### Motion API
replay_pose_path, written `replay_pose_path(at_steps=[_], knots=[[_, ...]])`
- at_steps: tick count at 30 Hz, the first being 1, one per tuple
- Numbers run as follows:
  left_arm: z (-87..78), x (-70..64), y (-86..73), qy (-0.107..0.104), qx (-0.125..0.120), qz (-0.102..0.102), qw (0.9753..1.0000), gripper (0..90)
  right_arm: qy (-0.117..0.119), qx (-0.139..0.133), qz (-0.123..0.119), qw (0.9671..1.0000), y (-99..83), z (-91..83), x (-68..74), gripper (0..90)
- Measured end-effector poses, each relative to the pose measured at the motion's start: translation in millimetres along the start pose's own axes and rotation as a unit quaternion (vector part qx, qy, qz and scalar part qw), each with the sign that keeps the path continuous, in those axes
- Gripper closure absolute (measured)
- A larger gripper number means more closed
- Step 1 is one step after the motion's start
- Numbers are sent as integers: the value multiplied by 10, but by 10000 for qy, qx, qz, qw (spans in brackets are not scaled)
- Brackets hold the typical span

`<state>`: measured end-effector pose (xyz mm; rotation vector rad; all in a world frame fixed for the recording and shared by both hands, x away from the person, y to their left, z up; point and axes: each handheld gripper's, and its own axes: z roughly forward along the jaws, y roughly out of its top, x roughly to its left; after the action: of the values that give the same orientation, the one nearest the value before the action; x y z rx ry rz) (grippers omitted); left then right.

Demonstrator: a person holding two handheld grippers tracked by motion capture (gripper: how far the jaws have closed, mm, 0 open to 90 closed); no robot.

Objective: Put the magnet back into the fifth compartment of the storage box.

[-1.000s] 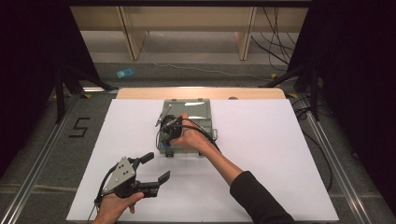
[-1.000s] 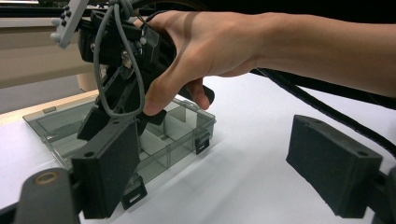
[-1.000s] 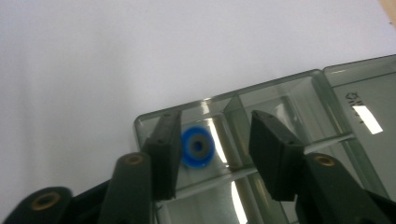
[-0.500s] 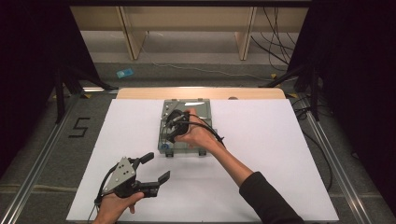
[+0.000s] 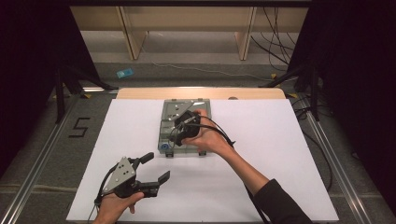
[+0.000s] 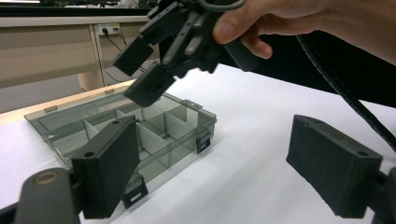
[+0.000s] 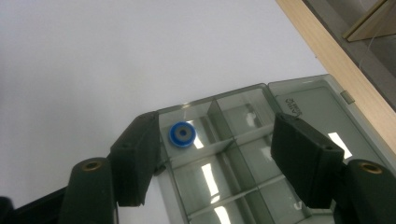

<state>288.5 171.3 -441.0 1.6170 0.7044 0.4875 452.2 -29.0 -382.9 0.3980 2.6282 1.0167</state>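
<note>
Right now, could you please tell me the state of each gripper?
Left gripper: open, holding nothing.
Right gripper: open, empty, above the compartment box.

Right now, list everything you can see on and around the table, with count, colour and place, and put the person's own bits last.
Compartment box: one, clear grey, lid open, far middle of the sheet.
Ring: one, blue, in a corner compartment of the box.
Sheet: one, white, covering the table.
Table edge: one, pale wood, beyond the sheet.
Blue item: one, on the floor beyond the table.
Number 5 mark: one, black, on the floor at left.
Right gripper: one, black, open, above the box.
Left gripper: one, black with grey plate, open, over the near sheet.
Hands: two, one on each gripper.
</note>
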Motion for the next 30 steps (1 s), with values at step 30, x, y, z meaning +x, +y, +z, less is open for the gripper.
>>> replay_pose_path(at_steps=[30], knots=[[-4, -1, 4, -26, -16, 33, 10000, 163, -44, -509, 518, 9973, -411, -382, -67, 289]])
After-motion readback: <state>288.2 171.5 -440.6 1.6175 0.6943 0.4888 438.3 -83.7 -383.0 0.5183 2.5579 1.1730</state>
